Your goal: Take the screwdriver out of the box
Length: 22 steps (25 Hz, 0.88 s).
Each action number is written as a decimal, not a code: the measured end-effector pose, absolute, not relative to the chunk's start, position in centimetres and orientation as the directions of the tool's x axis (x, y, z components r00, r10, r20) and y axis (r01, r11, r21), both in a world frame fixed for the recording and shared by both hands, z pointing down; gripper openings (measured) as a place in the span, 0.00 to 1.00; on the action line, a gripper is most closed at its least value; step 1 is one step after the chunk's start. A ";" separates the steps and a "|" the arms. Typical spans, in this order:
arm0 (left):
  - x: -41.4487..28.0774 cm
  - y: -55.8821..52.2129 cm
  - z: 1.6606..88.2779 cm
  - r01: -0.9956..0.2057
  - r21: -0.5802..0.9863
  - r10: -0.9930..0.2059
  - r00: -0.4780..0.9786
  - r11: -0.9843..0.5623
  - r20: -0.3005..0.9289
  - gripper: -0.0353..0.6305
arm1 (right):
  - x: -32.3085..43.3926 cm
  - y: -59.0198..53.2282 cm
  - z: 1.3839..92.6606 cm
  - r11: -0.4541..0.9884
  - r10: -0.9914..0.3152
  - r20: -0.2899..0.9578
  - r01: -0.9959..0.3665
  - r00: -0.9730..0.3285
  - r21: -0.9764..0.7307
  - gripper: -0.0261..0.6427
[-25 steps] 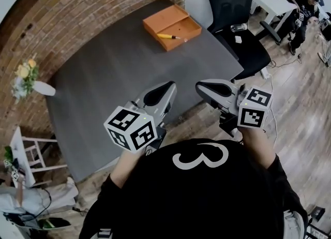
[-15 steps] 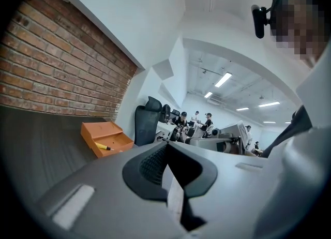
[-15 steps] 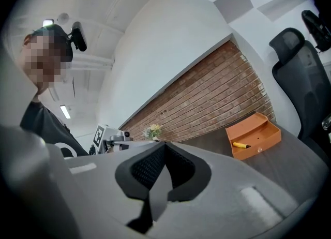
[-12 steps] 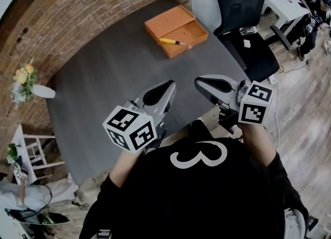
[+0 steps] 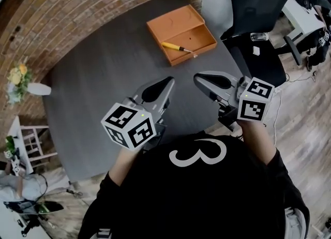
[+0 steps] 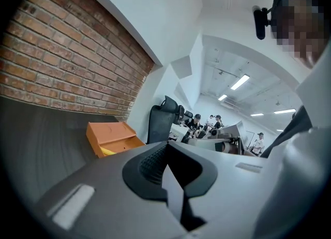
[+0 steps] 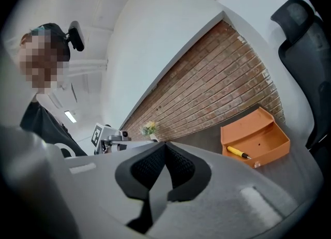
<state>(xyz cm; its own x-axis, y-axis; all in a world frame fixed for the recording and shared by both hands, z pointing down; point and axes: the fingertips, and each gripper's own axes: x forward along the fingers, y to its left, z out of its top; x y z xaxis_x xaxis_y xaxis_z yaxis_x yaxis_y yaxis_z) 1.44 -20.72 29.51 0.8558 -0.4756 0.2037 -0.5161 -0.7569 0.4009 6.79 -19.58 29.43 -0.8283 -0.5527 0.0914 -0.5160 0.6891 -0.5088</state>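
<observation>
Jaws closed: left gripper [image 5: 169,82], right gripper [image 5: 198,78]; shirt [image 5: 196,196] reads "3".

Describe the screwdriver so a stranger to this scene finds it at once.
Find the dark grey table beside the brick wall; an open orange box sits at its far corner. Inside lies the screwdriver, its yellow handle and thin metal shaft distinct against the orange.

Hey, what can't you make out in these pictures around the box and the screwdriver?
1. The screwdriver tip type: too small, head view.
2. Most of the screwdriver, left gripper view: behind the orange box wall; only a yellow sliver shows.
3. The table near edge, head view: covered by the person's torso.
</observation>
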 end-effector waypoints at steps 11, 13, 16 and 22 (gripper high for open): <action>2.2 -25.9 31.3 -0.575 0.433 -0.531 0.815 -0.695 0.232 0.07 | 8.1 -25.5 31.1 0.696 -0.503 0.139 -0.495 -0.853 -0.520 0.04; 2.1 -26.7 31.6 -0.588 0.434 -0.542 0.805 -0.682 0.241 0.07 | 8.3 -26.6 31.6 0.694 -0.493 0.150 -0.491 -0.857 -0.526 0.04; 2.0 -27.8 32.1 -0.601 0.438 -0.552 0.796 -0.668 0.249 0.07 | 8.3 -28.2 32.3 0.696 -0.482 0.168 -0.493 -0.860 -0.523 0.04; 2.2 -28.4 33.3 -0.630 0.441 -0.579 0.772 -0.639 0.263 0.07 | 8.3 -29.3 33.5 0.726 -0.459 0.218 -0.505 -0.861 -0.468 0.04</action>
